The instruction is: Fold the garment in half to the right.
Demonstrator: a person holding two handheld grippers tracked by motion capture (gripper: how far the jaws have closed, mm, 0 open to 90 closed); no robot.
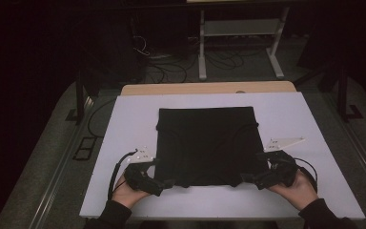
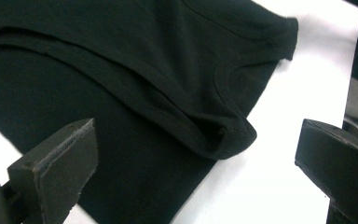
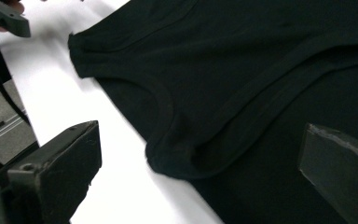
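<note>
Two grippers sit at the near edge of the desk (image 1: 124, 109), one at each near corner of a folded black garment (image 1: 206, 143). Left gripper (image 1: 164, 183): jaws wide apart, nothing clamped, cloth edge lying between them. Right gripper (image 1: 249, 179): jaws likewise apart, clear of the fabric. Garment lies flat mid-desk, armhole seams showing at its near corners. Beyond the desk, a white frame (image 1: 240, 43) stands on the floor.

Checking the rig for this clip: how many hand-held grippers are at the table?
2. The left hand-held gripper sits at the black garment's near left corner, the right hand-held gripper at its near right corner.
</note>
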